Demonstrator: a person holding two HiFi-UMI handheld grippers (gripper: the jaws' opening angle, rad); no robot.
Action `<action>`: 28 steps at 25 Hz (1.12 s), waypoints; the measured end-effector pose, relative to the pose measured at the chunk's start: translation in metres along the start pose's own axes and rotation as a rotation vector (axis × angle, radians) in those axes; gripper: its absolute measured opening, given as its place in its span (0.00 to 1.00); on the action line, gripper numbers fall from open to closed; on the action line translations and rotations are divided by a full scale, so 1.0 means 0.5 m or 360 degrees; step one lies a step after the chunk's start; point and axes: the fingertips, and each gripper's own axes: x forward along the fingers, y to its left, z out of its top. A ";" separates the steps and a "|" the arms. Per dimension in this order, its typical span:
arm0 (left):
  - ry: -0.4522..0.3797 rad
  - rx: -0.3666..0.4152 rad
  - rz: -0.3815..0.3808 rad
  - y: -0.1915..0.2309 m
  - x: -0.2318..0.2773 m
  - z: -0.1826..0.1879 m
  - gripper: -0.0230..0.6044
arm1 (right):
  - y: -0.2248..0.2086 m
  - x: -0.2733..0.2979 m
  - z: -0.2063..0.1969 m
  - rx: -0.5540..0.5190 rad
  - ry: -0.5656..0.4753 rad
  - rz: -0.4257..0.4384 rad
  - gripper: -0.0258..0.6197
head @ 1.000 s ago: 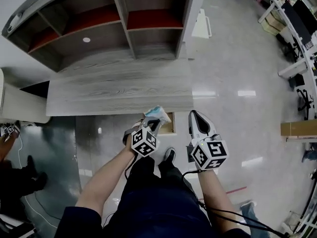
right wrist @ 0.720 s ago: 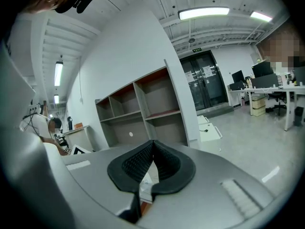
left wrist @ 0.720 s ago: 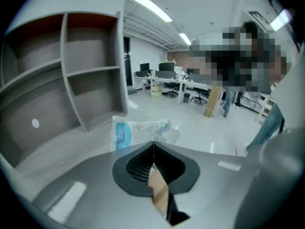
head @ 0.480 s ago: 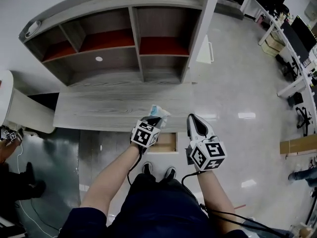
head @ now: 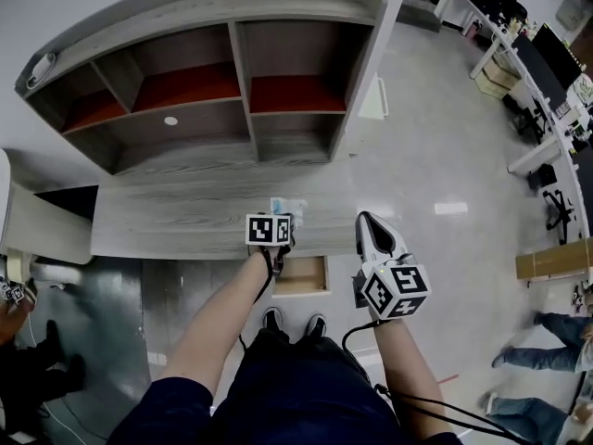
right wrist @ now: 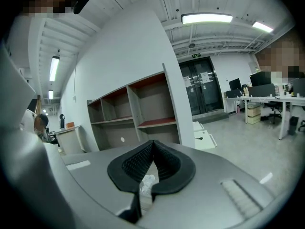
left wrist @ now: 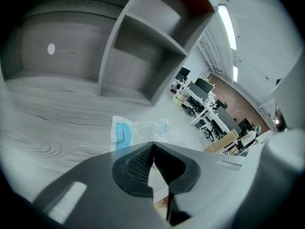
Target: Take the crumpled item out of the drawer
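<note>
The left gripper (left wrist: 152, 144) has its jaws pinched tight on the edge of the crumpled wrapper (left wrist: 137, 130), out over the grey tabletop (head: 176, 213) above the open drawer (head: 304, 275), while the right gripper (right wrist: 153, 144) is closed and empty.

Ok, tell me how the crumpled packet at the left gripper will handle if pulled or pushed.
The packet looks like thin, wrinkled film: probably floppy and very light. The left gripper pinches only its near edge with shut fingers, so it might slip out. Being flat, it shouldn't roll.
</note>
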 end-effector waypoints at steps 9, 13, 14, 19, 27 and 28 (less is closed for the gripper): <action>0.0055 -0.0188 -0.0022 0.033 0.049 -0.007 0.05 | -0.027 0.003 -0.025 0.0022 0.0046 -0.0079 0.05; 0.0037 -0.0203 -0.0066 0.026 0.044 -0.003 0.05 | -0.023 0.005 -0.027 0.0029 0.0045 -0.0083 0.05; 0.0030 -0.0195 -0.0072 0.024 0.039 0.000 0.05 | -0.020 0.008 -0.026 0.0029 0.0045 -0.0078 0.05; -0.0067 -0.0145 -0.0094 0.015 -0.001 0.041 0.05 | 0.001 0.023 -0.018 0.0020 0.0026 -0.0037 0.05; -0.0378 -0.0014 -0.0198 -0.065 -0.136 0.181 0.05 | 0.024 0.029 0.033 0.0001 -0.0065 0.0010 0.05; -0.0423 0.0019 -0.0200 -0.078 -0.159 0.200 0.05 | 0.024 0.030 0.041 0.0001 -0.0080 0.0012 0.05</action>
